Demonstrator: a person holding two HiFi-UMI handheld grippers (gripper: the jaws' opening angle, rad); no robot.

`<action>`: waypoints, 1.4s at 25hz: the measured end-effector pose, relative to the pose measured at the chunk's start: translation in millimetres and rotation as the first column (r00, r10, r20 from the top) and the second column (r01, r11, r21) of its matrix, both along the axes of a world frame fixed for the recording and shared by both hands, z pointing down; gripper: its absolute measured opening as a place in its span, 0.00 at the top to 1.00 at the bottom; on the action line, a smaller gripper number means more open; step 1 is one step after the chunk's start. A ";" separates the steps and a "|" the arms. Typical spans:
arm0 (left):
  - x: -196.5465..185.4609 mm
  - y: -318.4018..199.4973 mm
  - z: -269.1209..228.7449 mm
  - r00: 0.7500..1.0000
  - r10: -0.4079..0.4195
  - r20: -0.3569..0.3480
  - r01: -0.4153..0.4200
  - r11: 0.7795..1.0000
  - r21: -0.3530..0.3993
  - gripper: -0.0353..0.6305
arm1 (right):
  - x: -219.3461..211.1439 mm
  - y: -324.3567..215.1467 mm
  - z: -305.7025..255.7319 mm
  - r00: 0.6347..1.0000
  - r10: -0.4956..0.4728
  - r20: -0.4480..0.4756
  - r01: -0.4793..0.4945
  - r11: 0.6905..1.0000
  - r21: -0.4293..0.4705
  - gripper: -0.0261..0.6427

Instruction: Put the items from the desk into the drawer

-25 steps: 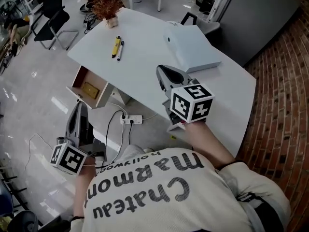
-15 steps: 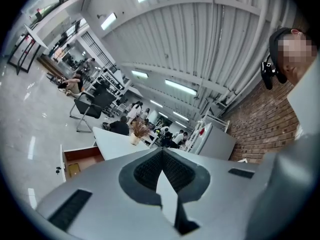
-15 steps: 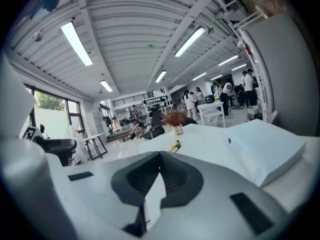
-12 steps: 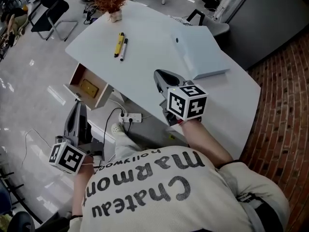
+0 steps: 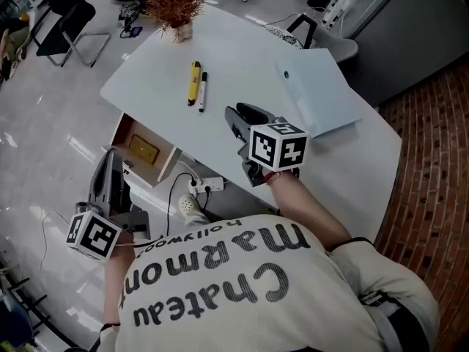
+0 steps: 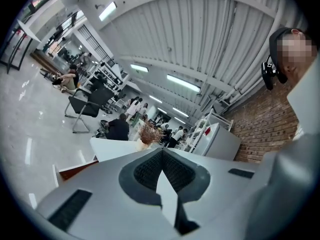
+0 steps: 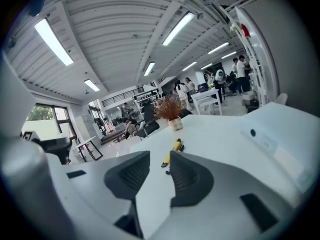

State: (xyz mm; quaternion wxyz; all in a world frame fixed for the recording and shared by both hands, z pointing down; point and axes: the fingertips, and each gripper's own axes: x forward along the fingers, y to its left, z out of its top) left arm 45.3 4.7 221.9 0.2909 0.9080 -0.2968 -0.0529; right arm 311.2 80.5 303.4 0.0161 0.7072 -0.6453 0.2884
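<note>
- L hand-held gripper (image 6: 161, 155): jaws clenched, empty; held low, nr the open drawer (image 5: 130, 132).
- R hand-held gripper (image 7: 160, 160): released, jaws slightly apart, nothing betw.; over surface (image 5: 249, 57).
- Yellow marker (image 5: 194, 82) + black pen (image 5: 203, 92): side by side on surface, ahead of R hand-held gripper.
- Drawer holds a yellow item (image 5: 143, 149).

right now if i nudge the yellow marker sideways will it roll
Likely yes: the yellow marker looks round-barrelled and lies flat on the smooth white desk. The pen right beside it may block a roll toward that side. The marker looks stiff and small, so it is probably light to lift.
</note>
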 end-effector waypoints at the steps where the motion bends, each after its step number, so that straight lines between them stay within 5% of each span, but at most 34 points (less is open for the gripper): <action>1: -2.0 -12.6 -0.4 1.000 0.001 0.003 -0.001 1.000 0.002 0.95 | -0.7 -10.0 3.9 1.000 0.009 0.006 -0.009 1.000 -0.010 0.76; 16: -40.8 -140.7 1.0 1.000 0.007 0.002 -0.007 1.000 0.024 0.95 | -15.7 -98.7 90.9 0.995 0.098 -0.005 -0.096 0.965 -0.245 0.69; 29: -61.3 -175.2 18.8 1.000 -0.010 -0.006 0.009 1.000 -0.012 0.95 | -11.9 -111.1 149.6 0.984 0.084 -0.155 -0.145 0.884 -0.444 0.65; 35: -64.4 -181.6 19.2 1.000 -0.021 -0.005 0.021 1.000 -0.014 0.95 | -3.2 -109.4 151.7 0.976 0.118 -0.185 -0.192 0.868 -0.458 0.73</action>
